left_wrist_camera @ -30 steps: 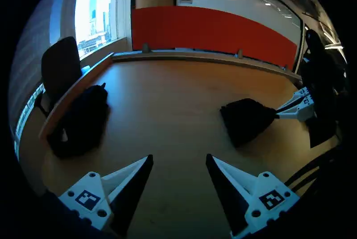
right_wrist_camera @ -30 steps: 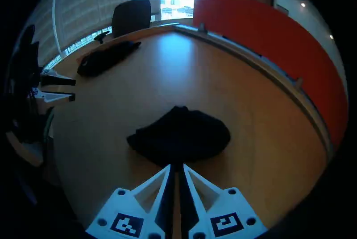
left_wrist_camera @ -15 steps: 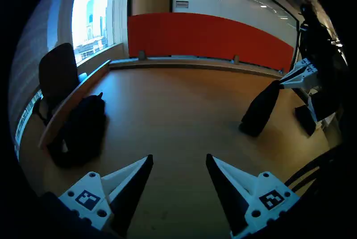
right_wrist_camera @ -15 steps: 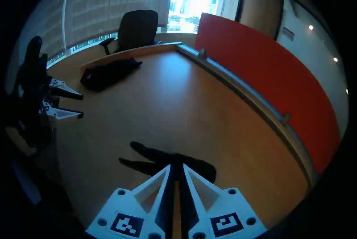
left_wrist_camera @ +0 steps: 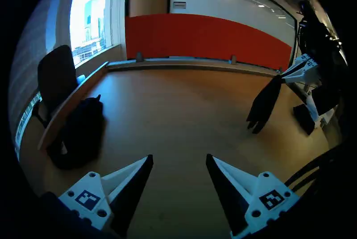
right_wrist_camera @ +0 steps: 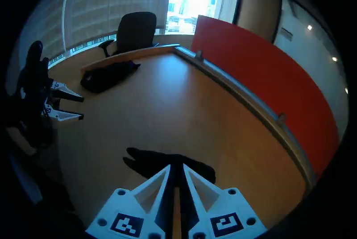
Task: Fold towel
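**Towel lifted up to hang loose**

The right tongs point(right_wrist_camera: 176, 167) are clenched on one edge of the dark towel point(left_wrist_camera: 263, 103). They hold it up high, so it hangs long over the tabletop point(left_wrist_camera: 178, 105). I think this lets it fall open, ready to fold. The left tongs point(left_wrist_camera: 178, 158) are spread wide and hold nothing. A second ago the towel lay in a heap on the tabletop. Now it dangles, with its low end near the wood.
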{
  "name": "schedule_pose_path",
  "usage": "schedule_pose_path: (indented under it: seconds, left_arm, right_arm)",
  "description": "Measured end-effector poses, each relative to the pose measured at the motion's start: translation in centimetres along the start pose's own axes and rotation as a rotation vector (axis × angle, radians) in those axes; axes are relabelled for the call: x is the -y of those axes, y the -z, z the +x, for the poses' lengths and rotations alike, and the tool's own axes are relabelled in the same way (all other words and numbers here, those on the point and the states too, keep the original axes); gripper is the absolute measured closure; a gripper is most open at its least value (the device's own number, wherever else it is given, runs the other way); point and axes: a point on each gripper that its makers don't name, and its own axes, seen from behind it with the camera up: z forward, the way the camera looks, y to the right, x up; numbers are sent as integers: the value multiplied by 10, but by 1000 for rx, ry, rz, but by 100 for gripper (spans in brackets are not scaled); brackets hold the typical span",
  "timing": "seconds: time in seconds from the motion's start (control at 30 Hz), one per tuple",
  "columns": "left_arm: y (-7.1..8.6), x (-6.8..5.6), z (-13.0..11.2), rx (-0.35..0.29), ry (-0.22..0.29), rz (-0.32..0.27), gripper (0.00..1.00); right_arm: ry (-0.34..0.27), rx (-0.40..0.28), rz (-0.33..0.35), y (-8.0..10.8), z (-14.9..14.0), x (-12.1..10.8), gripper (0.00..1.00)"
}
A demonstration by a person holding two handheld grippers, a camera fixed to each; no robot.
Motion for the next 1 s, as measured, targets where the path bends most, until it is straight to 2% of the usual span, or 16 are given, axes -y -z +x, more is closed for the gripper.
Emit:
schedule_pose_path:
  seconds: [0.4,1.0]
  left_arm:
    - [-3,-3,3,1,-3,-4,13]
    - [-9,-7,12,5,-14,0,13]
  right_arm:
    - [-37,-20,-20,17,-4,-21,95]
    - [-117,-4,-107,66,-50,-97,95]
